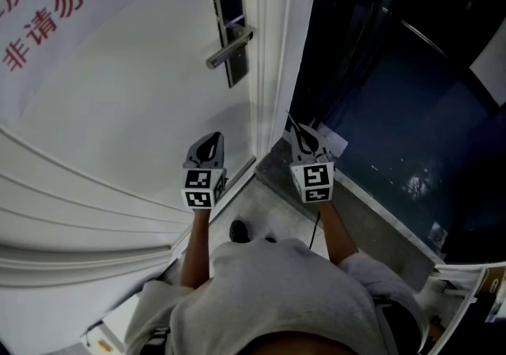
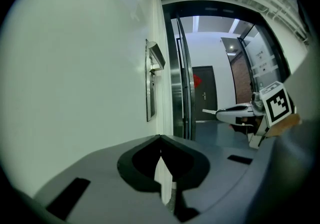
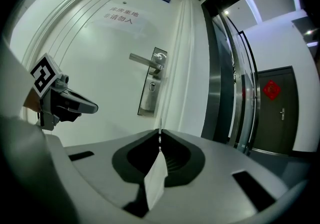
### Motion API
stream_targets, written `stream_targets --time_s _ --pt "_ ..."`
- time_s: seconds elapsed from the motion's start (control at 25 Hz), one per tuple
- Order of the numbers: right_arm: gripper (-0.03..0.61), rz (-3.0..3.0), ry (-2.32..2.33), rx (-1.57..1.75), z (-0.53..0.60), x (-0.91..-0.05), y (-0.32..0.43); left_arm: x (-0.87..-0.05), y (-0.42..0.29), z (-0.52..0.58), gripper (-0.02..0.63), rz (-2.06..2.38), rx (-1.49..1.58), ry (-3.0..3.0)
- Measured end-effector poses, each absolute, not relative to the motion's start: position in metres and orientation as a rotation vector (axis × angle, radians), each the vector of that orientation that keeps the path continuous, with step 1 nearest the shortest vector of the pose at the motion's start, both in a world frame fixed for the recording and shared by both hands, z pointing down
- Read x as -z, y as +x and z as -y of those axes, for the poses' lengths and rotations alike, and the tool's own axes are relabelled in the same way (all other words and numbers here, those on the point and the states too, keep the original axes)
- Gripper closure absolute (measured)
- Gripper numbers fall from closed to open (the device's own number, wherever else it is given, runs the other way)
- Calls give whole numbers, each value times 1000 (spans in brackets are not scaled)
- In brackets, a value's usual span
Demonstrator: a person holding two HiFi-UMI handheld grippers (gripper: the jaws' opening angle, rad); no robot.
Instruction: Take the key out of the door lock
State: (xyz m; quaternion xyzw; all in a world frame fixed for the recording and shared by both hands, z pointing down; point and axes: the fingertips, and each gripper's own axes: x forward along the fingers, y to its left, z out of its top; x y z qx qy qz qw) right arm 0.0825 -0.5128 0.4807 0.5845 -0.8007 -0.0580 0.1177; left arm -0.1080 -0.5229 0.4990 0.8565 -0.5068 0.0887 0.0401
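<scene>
The white door's steel lock plate (image 1: pixel 230 29) (image 3: pixel 151 86) (image 2: pixel 150 88) carries a lever handle (image 1: pixel 229 49) (image 3: pixel 145 60) with the keyhole below it. My right gripper (image 1: pixel 300 136) (image 3: pixel 159 135) is well back from the lock, off the door's edge. It is shut on a thin metal sliver, the key (image 3: pixel 159 132) (image 1: pixel 291 119), seen edge-on and poking out past the tips. The left gripper (image 1: pixel 212 140) (image 2: pixel 160 138) hangs in front of the door below the lock. Its jaws are shut with nothing between them.
A paper sign with red characters (image 1: pixel 47 5) is stuck on the door. The door edge and frame (image 1: pixel 273 69) run between the two grippers. To the right lies a dark hallway with metal-framed glass (image 3: pixel 235 93) and a far door (image 3: pixel 277 108). My shoe (image 1: pixel 239 230) is on the threshold.
</scene>
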Motion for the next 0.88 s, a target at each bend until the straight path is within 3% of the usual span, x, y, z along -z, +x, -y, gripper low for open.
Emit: stream_targets --time_s 0.88 --pt "548 2349 1675 179 513 -481 70 -500 -110 519 595 1548 -260 2616"
